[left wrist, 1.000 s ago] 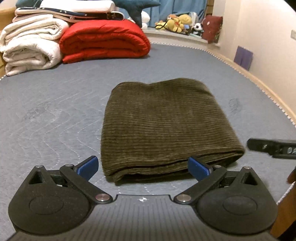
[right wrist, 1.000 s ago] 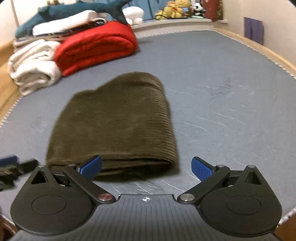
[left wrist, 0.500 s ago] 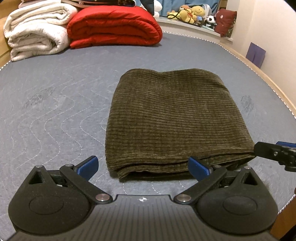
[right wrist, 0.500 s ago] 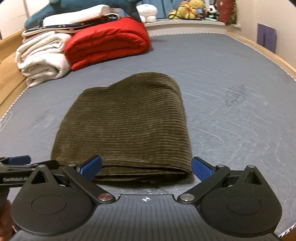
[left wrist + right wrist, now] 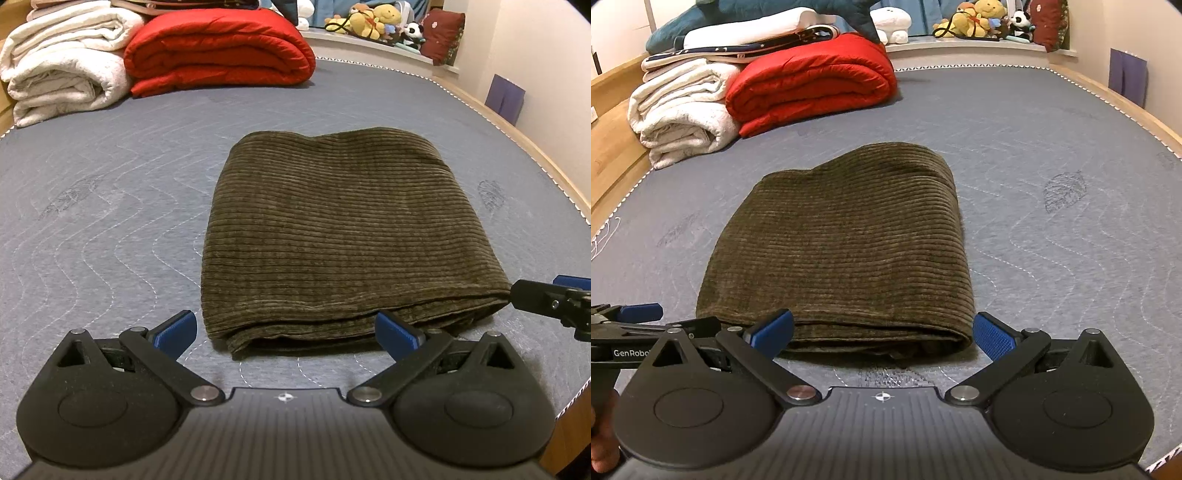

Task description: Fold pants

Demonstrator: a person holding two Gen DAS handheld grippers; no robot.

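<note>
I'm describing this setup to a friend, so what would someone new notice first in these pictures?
First, the folded olive corduroy pants lying flat in the middle of the grey quilted mattress. Then the bright red folded duvet at the far end, beside a stack of white blankets. Nearest the camera, the left claw and right claw sit open at the pants' near edge.

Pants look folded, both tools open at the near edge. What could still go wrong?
1. The near edge of the pants shows loose stacked layers; a pinch there by the left tool might catch only some and peel the fold open.
2. The right tool straddles the near right corner; dragging could skew the bundle on the mattress.
3. The tools sit close together and could collide.
</note>
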